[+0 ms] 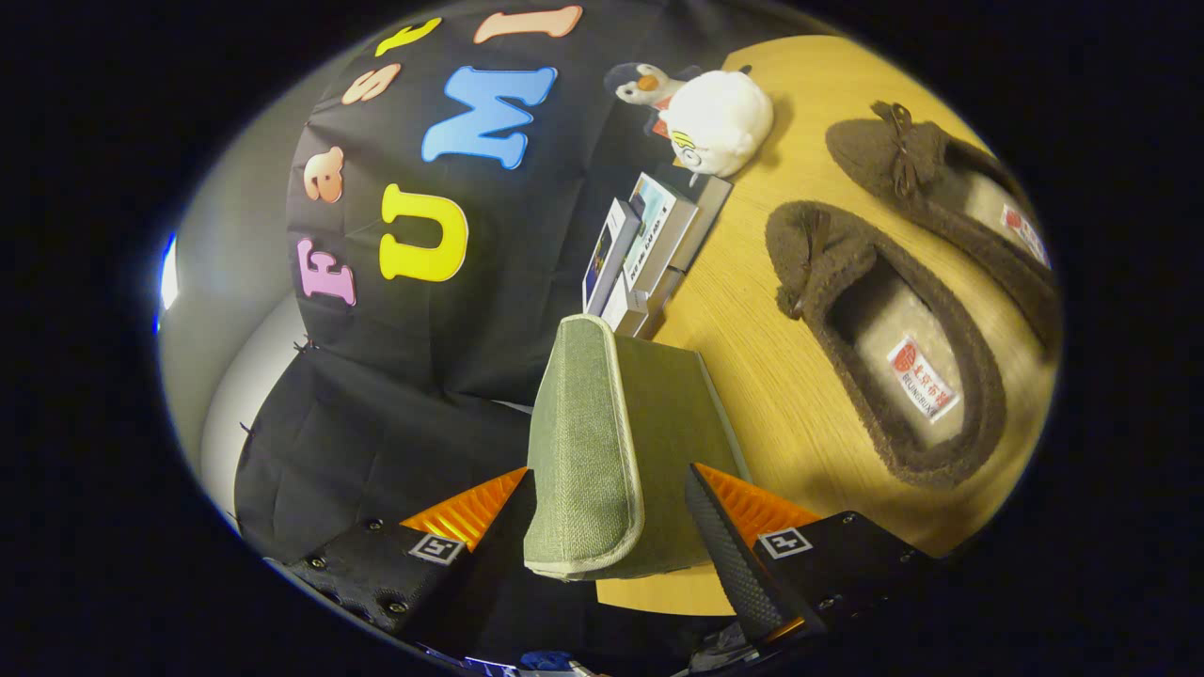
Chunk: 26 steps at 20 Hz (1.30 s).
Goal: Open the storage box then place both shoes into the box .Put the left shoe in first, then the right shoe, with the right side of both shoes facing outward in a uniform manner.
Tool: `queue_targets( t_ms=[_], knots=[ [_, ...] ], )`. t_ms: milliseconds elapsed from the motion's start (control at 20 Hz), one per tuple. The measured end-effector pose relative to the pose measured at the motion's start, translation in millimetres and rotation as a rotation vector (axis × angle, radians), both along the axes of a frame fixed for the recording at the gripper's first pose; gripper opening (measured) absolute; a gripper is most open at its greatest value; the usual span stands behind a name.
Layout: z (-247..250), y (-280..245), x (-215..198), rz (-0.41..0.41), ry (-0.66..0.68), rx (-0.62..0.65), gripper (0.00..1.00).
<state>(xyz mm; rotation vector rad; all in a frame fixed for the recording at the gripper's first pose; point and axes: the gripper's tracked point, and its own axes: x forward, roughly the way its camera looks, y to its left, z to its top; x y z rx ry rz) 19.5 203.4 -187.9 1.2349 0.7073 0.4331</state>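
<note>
- Gripper view, tilted: wooden table [752,376] runs up the far side; booth wall of black cloth [395,395] stands beyond the fingers.
- Gripper [611,527]: the two fingers stand apart with the green fabric lid between them; one finger [724,545] lies against the lid's flat face, but whether the other presses its edge is hard to make out, so a true grip cannot be told.
- Storage box lid [602,451]: grey-green woven cloth with pale piping, raised on edge between the fingers. The box body is hidden behind the lid and fingers; its contents cannot be seen.
- Near shoe [875,348]: brown fleecy slipper with a small bow at the toe, lying on the table beyond the lid, opening upward, pale insole with a label showing. Left or right cannot be told.
- Far shoe [950,197]: same kind, just beside the first and roughly parallel; its heel end is cut off.
- Books [649,244]: a short row standing against the wall, lower ends hidden by the lid.
- Plush toys: a white round one [720,122] touching a small penguin [640,86], near the books.
</note>
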Motion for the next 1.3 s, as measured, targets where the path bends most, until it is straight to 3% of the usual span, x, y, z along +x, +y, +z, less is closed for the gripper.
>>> queue_targets(
  t_ms=[450, 550, 650, 700, 850, 900, 950, 1050, 1100, 1300],
  knots=[
    [-8, 38, 4, 0.046, 0.078, 0.177, 0.94],
    [-8, 42, 4, 0.062, 0.089, 0.185, 0.8],
    [-5, 45, 4, 0.064, 0.081, 0.183, 0.8],
    [-3, 42, 7, 0.065, 0.081, 0.181, 0.61],
    [-5, 42, 2, 0.097, 0.065, 0.16, 0.6],
    [0, 31, 8, 0.048, 0.061, 0.182, 0.39],
    [1, 33, 14, 0.053, 0.064, 0.176, 0.19],
    [9, 35, 7, 0.073, 0.014, 0.139, 0.17],
    [19, 25, 11, 0.045, -0.011, 0.112, 0.0],
    [38, 30, 21, 0.102, -0.065, -0.012, 0.0]
  ],
)
